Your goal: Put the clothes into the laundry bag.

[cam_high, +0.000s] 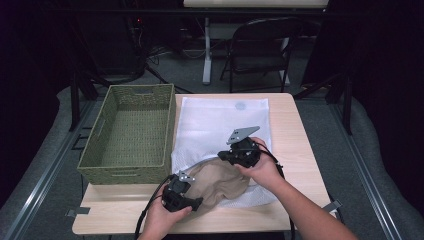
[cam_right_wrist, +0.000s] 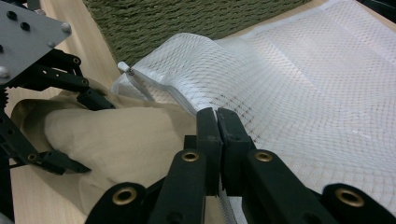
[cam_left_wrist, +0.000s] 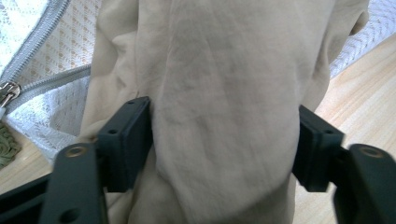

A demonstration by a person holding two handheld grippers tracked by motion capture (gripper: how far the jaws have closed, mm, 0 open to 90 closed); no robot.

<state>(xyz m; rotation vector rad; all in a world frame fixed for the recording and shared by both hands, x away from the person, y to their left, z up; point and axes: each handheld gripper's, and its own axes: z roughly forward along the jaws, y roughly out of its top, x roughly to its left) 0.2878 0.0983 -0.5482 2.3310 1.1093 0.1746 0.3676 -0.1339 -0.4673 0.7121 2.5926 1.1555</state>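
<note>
Beige cloth [cam_left_wrist: 224,93] sits between the left gripper [cam_high: 192,202]'s closing pads, right gripper [cam_right_wrist: 217,126] clamps the mesh bag [cam_right_wrist: 317,93]'s zipper edge; next, stuffing inward.

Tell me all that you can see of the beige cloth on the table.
The beige cloth is a soft, crumpled garment of plain woven fabric. It lies bunched at the table's near edge, partly inside the open white mesh bag. The left gripper has a fold of it between its jaws, which touch it on both sides. The right gripper is shut on the bag's zipper edge beside it.
</note>
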